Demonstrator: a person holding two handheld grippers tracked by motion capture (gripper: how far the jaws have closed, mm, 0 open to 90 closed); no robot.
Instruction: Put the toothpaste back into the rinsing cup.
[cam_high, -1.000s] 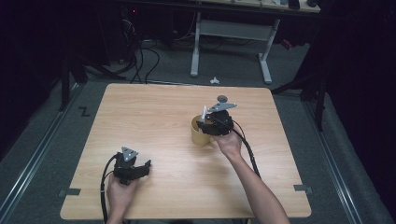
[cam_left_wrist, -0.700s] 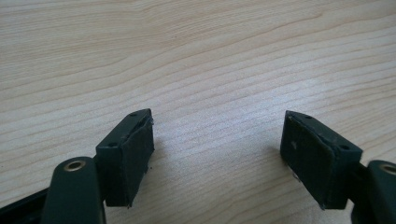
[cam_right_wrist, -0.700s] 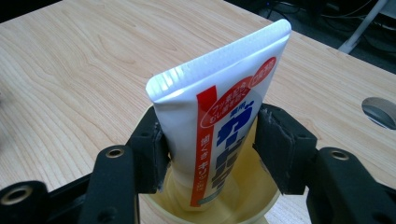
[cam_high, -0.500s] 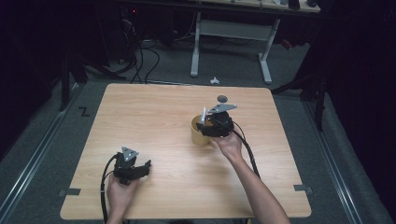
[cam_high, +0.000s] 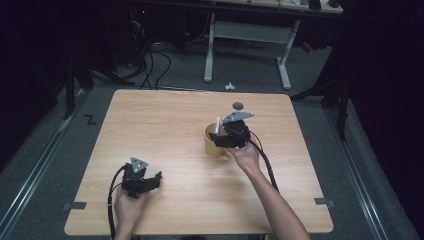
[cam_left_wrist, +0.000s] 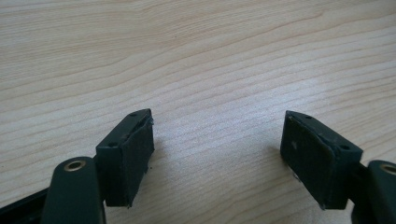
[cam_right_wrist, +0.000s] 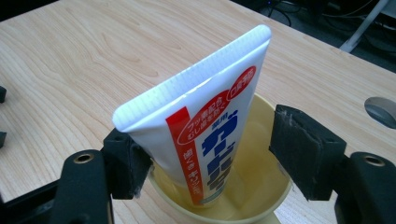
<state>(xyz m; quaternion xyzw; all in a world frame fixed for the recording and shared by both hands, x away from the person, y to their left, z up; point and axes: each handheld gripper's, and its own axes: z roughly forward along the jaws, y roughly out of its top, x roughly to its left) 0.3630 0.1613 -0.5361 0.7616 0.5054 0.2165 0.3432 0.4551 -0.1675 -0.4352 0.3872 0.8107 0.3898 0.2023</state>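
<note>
The right gripper (cam_right_wrist: 210, 154) is hanging over the yellow cup (cam_right_wrist: 261, 135), and its jaws have just been spreading apart, letting go of the toothpaste tube (cam_right_wrist: 210, 116). In the right gripper view the tube is standing cap-down inside the cup, crimped end up, leaning back toward the left-hand jaw; it looks to be brushing that pad, while the other pad is standing well clear, so nothing is pinching it now. From the high view the cup (cam_high: 212, 140) is sitting right of the middle of the wooden table (cam_high: 165, 120), with the white tip of the tube (cam_high: 217, 125) poking above the rim just beside the right gripper (cam_high: 231, 136).

Down near the person's edge of the table, the left gripper (cam_high: 142, 182) is resting low, and in its own view its jaws are gaping wide with only bare wood between them (cam_left_wrist: 217, 154), holding nothing.

So the step in hand looks like the release of the tube into the cup. To be finishing it cleanly, the right hand should be lifting straight up, with the jaws staying wide, so that the pad the tube is leaning on is not dragging it along or tipping the light cup. Any sideways swing here is risking a knock on the crimped end, so slow and vertical is the way
</note>
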